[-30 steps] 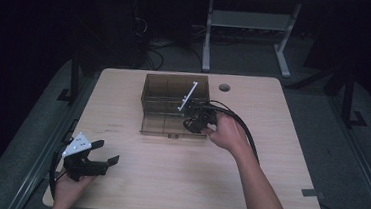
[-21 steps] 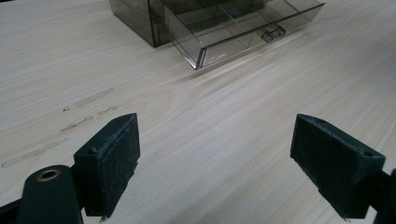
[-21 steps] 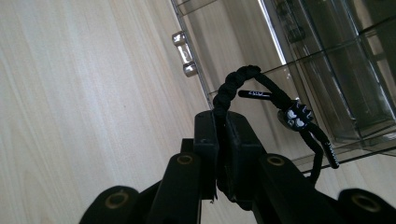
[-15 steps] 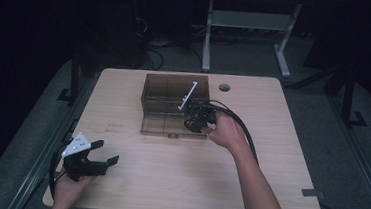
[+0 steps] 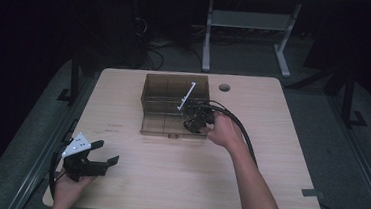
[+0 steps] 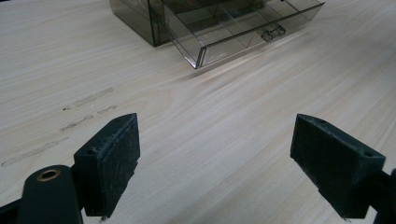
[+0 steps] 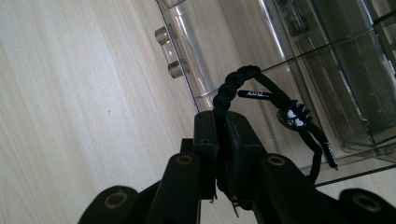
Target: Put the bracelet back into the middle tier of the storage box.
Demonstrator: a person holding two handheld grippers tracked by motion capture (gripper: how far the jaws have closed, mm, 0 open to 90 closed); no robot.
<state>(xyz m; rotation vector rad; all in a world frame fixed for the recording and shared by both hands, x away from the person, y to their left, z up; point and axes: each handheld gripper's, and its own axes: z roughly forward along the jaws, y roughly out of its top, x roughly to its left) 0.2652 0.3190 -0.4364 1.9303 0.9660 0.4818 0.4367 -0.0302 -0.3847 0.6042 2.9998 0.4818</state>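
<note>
Right gripper [image 7: 223, 140] pinches a limp, light braided cord [image 7: 243, 81] over the clear drawer box [image 5: 173, 101] mid-counter; left gripper [image 6: 229, 163] rests spread near the front-left corner.

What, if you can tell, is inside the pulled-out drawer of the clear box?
The drawer shows clear dividers with bare-looking compartments. The right gripper, shut on a black braided cord, hangs above it and hides part of it.

small white lettering on the black cord's [image 7: 261, 91] tip, too blurred to read, no other text legible
</note>
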